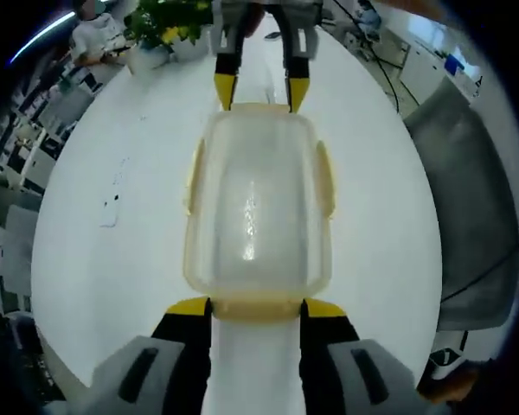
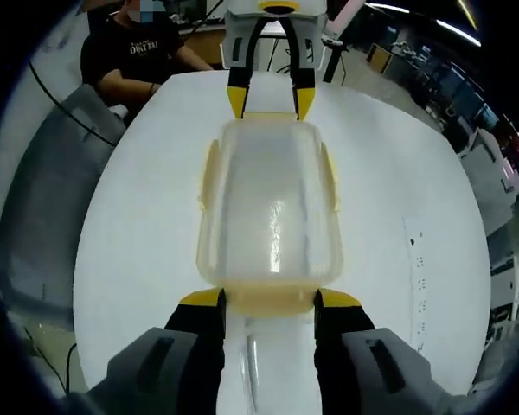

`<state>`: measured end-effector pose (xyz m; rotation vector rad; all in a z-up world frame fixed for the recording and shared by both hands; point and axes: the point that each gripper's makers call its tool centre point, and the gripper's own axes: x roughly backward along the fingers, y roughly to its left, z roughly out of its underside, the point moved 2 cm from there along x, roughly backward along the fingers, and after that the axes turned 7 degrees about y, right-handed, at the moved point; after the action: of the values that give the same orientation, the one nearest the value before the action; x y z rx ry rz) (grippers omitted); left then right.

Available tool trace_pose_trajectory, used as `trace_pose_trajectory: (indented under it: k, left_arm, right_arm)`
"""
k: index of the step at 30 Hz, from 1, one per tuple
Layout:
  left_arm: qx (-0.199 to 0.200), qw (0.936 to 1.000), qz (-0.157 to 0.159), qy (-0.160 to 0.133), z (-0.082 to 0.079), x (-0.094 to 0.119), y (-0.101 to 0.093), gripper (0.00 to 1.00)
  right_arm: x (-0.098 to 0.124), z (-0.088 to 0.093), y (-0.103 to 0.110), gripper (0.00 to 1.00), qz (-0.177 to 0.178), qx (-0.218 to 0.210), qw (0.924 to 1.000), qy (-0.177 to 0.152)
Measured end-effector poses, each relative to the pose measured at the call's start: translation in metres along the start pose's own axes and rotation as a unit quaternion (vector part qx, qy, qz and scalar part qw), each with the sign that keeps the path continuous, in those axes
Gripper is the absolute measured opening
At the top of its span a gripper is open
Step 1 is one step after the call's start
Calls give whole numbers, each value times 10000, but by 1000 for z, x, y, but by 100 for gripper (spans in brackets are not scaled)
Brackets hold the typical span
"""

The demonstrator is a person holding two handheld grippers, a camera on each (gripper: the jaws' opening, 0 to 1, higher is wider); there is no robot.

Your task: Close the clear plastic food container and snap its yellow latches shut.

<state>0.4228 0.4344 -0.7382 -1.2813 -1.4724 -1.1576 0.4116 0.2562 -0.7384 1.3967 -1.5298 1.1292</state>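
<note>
With lid on the container (image 1: 258, 207), your left gripper (image 1: 256, 309) and right gripper (image 2: 269, 300) sit open, empty, at opposite end latches (image 2: 268, 298); press both down next.

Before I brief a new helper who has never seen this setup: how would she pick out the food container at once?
Look at the round white table. At its middle, between the two grippers facing each other, lies the clear plastic food container. It is the one see-through rounded box with yellow latches along its sides.
</note>
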Motion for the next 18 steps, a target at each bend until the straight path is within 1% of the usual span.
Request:
trace_pose_trajectory:
  k: [1, 2, 5, 11, 14, 15, 16, 18]
  left_arm:
    - [-35, 10000, -31, 4, -8, 0, -1, 34]
    - [-60, 10000, -61, 5, -12, 0, 0, 34]
    - [-77, 9999, -121, -21, -33, 0, 1, 34]
    - [-102, 9998, -189, -37, -64, -3, 3, 34]
    - [-135, 9996, -245, -66, -84, -7, 5, 34]
    - [-124, 9996, -238, -96, -89, -8, 5, 34]
    - [-112, 9995, -237, -150, -98, -10, 6, 34]
    - [-93, 9995, -227, -192, -108, -13, 6, 34]
  right_arm:
    - [4, 6, 0, 37, 5, -18, 10000, 17]
    - [5, 8, 0, 37, 11, -18, 10000, 22]
    - [16, 24, -4, 37, 77, -27, 9999, 82]
    - [30, 51, -8, 37, 144, -19, 9998, 162]
    - [37, 70, -11, 37, 175, -31, 9996, 198]
    - [38, 75, -12, 37, 176, -44, 9996, 214]
    - [40, 84, -14, 37, 192, -51, 9995, 257]
    - [43, 94, -16, 37, 203, -57, 9993, 302]
